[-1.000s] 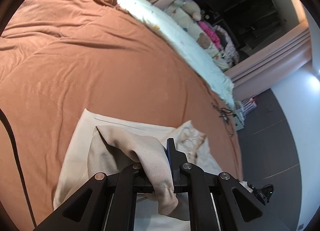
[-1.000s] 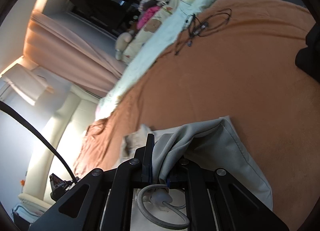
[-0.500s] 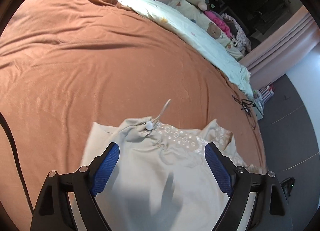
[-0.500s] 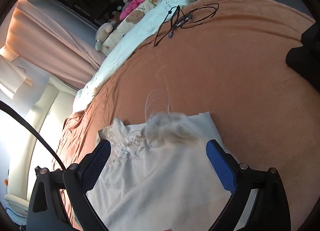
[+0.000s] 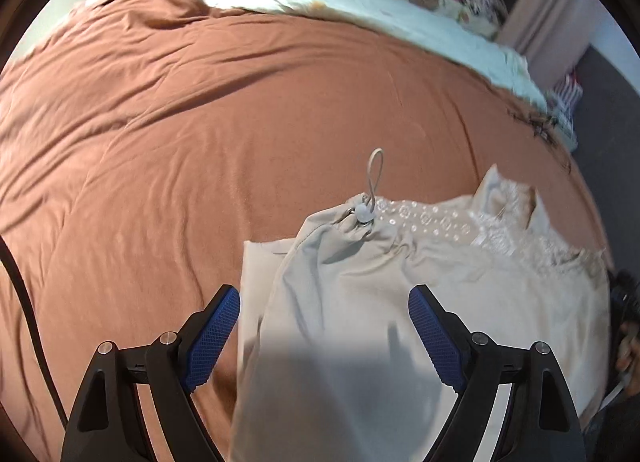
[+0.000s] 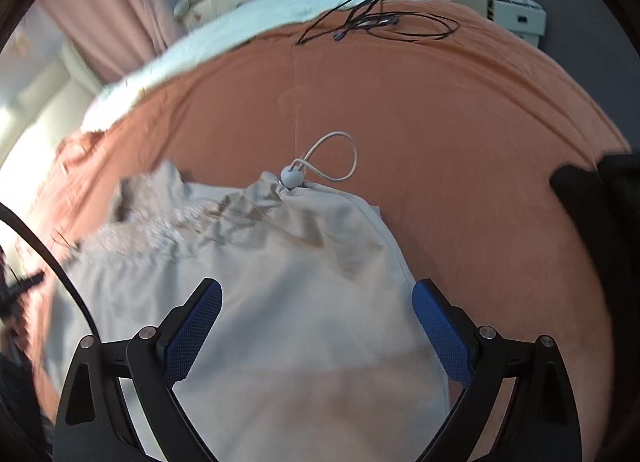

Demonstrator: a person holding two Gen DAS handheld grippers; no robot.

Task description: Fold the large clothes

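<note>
Beige garment (image 5: 400, 302) lies on the rust bedspread (image 5: 160, 142), below and right of the left gripper (image 5: 324, 326), jaws spread, empty. From the right wrist, the garment (image 6: 280, 282) runs near to far under the right gripper (image 6: 316, 322), equally spread; toggle (image 6: 291, 176) at the far edge.

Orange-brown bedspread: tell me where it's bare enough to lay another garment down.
The orange-brown bedspread lies bare from the beige drawstring garment up to the pale green quilt along the far edge. It is crowded where the tangled black cable lies by that quilt, and where a black cloth covers one edge.
</note>
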